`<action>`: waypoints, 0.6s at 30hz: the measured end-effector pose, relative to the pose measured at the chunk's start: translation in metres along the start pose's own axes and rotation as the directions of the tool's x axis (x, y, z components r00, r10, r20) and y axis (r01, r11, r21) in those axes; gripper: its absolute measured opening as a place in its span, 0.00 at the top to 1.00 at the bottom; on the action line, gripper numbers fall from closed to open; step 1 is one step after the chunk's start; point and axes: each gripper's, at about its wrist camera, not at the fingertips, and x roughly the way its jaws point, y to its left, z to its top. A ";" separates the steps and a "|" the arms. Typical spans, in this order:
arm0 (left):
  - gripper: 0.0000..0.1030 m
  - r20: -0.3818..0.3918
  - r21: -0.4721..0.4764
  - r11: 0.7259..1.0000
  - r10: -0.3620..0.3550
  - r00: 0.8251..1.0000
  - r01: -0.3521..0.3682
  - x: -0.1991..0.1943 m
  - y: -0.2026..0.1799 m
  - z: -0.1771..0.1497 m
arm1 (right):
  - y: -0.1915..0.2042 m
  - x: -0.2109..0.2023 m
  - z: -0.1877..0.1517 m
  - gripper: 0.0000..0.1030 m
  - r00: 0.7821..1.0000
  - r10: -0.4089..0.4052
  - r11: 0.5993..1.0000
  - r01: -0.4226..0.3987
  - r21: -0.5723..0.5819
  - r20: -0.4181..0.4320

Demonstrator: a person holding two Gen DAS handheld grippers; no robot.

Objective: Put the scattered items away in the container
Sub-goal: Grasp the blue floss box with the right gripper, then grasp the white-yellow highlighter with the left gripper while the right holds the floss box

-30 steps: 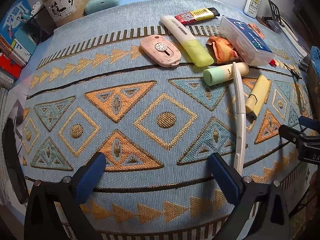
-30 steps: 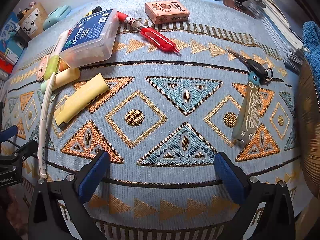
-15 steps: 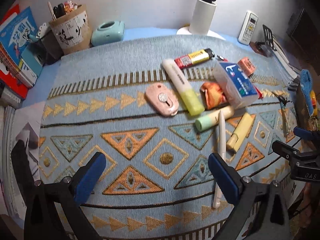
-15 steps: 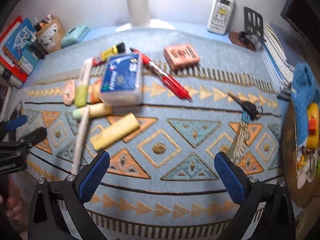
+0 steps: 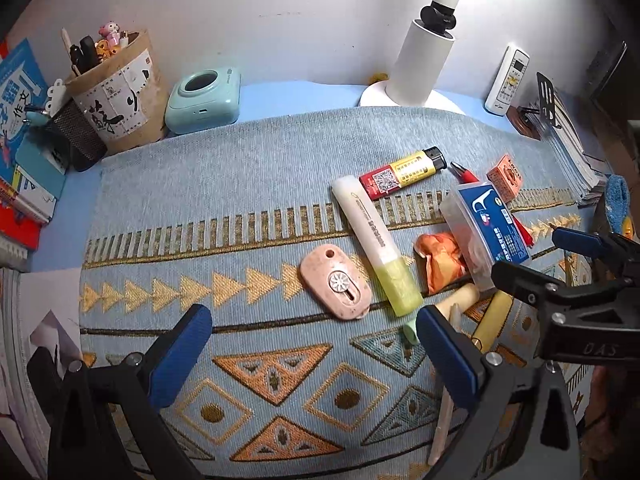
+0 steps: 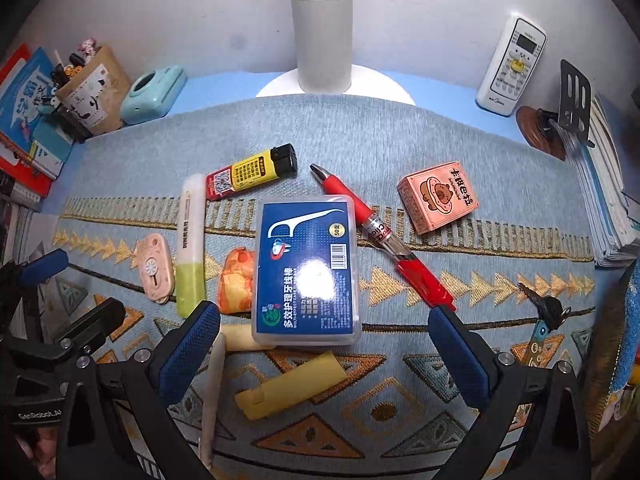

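Scattered items lie untouched on the patterned mat (image 5: 240,184), and nothing has yet gone into any container, so by these pictures your tidying has barely begun.

Left wrist view: your left gripper (image 5: 312,354) hangs over the mat's near edge, jaws wide apart and empty. Ahead of it lie the pink box cutter (image 5: 335,282), the yellow-green highlighter (image 5: 376,244), the lighter (image 5: 402,170) with a QR code on its red end, an orange wrapper (image 5: 440,262) and the floss-pick box (image 5: 486,232), all clustered toward the mat's right half. A cream tube (image 5: 456,300) and a yellow block (image 5: 490,320) sit by your right finger. Beyond the mat's far left corner stands a paper tub (image 5: 124,92) bearing brush-style characters, too distorted to read; whether it is the intended container you cannot tell. Your right gripper (image 5: 560,256) enters from the right edge, jaws apart.

Right wrist view: your right gripper (image 6: 324,354) hovers near the mat's near edge, jaws spread and holding nothing, the floss-pick box (image 6: 306,268) straight ahead; its blue label shows a floss pick, a barcode and "50". The red pen (image 6: 384,238) lies beside it, the pink card box (image 6: 438,196) with a cartoon animal toward the far right, keys (image 6: 546,312) at the right edge. The remote control's (image 6: 512,66) logo is too small to read.
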 end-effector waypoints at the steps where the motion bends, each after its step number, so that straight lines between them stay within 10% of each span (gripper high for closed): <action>1: 0.00 -0.002 0.000 1.000 0.001 1.000 -0.001 0.002 0.002 0.001 | -0.001 0.003 0.002 0.00 1.000 0.011 1.000 -0.011 0.005 -0.005; 11: 0.00 -0.034 0.018 0.999 -0.032 0.999 0.032 0.023 -0.002 0.010 | 0.004 0.031 0.014 0.42 0.997 0.027 1.000 -0.027 0.006 -0.074; 18: 0.00 -0.046 -0.003 0.999 -0.046 0.998 0.046 0.028 0.003 0.012 | -0.004 0.027 0.013 0.44 0.998 0.026 0.999 -0.025 0.023 -0.049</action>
